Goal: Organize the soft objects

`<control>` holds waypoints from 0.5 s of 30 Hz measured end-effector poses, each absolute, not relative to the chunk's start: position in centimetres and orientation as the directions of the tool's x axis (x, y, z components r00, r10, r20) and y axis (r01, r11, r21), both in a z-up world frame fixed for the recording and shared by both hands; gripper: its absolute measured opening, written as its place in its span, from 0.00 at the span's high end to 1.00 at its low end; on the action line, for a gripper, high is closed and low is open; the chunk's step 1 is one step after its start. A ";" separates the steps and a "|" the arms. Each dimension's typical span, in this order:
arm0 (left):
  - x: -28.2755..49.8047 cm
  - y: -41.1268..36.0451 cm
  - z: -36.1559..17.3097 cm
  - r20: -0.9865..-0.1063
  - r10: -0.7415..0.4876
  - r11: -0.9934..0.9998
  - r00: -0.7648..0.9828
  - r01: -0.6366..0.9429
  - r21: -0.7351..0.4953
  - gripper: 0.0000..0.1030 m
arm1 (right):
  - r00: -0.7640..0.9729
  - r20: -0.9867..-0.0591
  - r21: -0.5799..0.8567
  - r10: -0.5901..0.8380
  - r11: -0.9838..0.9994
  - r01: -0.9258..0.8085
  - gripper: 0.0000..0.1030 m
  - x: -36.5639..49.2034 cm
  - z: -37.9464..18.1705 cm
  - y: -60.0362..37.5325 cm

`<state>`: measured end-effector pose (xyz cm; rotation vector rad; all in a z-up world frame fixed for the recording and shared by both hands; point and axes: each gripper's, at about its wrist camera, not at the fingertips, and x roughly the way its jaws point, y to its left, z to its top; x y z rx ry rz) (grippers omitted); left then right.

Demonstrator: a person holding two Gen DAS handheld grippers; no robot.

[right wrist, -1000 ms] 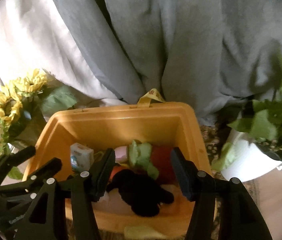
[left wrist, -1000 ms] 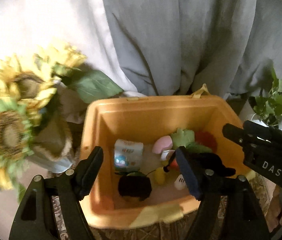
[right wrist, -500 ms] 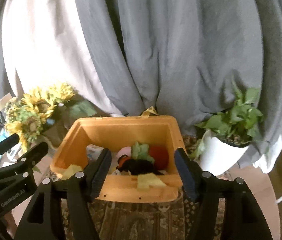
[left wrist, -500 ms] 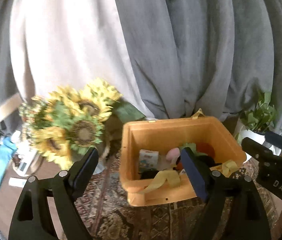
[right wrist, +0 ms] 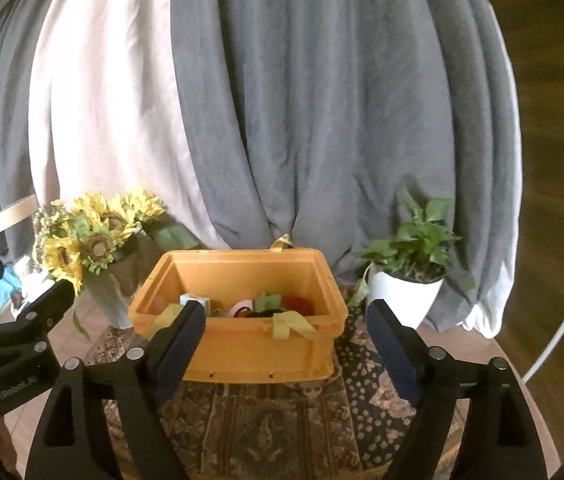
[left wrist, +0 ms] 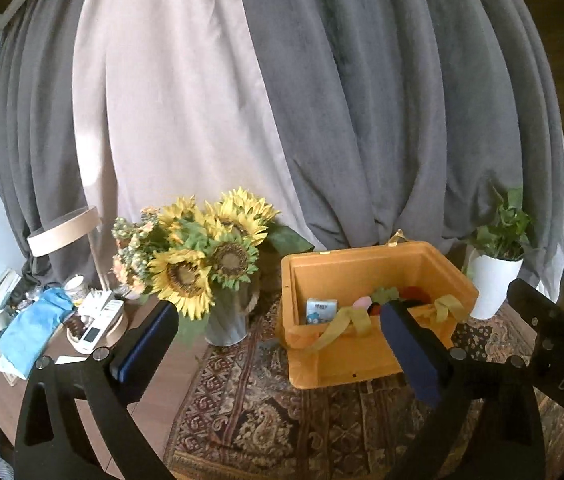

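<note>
An orange storage box (left wrist: pixel 346 360) (right wrist: pixel 257 354) stands on a patterned rug and holds several soft toys: a green plush (right wrist: pixel 267 302), a red one (right wrist: pixel 298 303), a pink one (left wrist: pixel 361 301), a black one partly hidden, and a small white-blue pack (left wrist: pixel 321 309). Yellow strap handles hang over its near rim (right wrist: pixel 294 326). My left gripper (left wrist: pixel 277 344) is open and empty, well back from the box. My right gripper (right wrist: pixel 286 348) is open and empty, also back from the box.
A vase of sunflowers (left wrist: pixel 205 268) (right wrist: pixel 93 240) stands left of the box. A white pot with a green plant (right wrist: pixel 406 292) (left wrist: pixel 496 280) stands right of it. Clutter with a blue cloth (left wrist: pixel 33 328) lies far left. Grey and white curtains hang behind.
Both grippers have pulled back and up from over the box, which now looks smaller and farther off. Both stayed open and empty. The toys remain in the box.
</note>
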<state>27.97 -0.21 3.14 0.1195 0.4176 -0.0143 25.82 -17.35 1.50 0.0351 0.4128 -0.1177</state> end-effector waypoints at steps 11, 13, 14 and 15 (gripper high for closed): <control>23.0 -0.1 3.2 -0.380 -0.004 0.994 0.925 0.045 0.101 0.00 | 0.911 -0.391 0.054 -0.132 0.985 0.166 0.13 21.0 1.5 -17.5; 22.2 -0.3 3.3 -0.377 -0.005 0.994 0.926 0.045 0.097 0.00 | 0.913 -0.385 0.053 -0.134 0.985 0.166 0.13 20.3 1.5 -17.6; 21.7 -0.4 3.3 -0.376 -0.007 0.995 0.927 0.046 0.093 0.00 | 0.915 -0.380 0.051 -0.135 0.985 0.167 0.13 19.9 1.6 -17.7; 21.2 -0.5 3.3 -0.374 -0.008 0.995 0.927 0.045 0.091 0.00 | 0.917 -0.376 0.049 -0.135 0.985 0.165 0.13 19.3 1.7 -17.9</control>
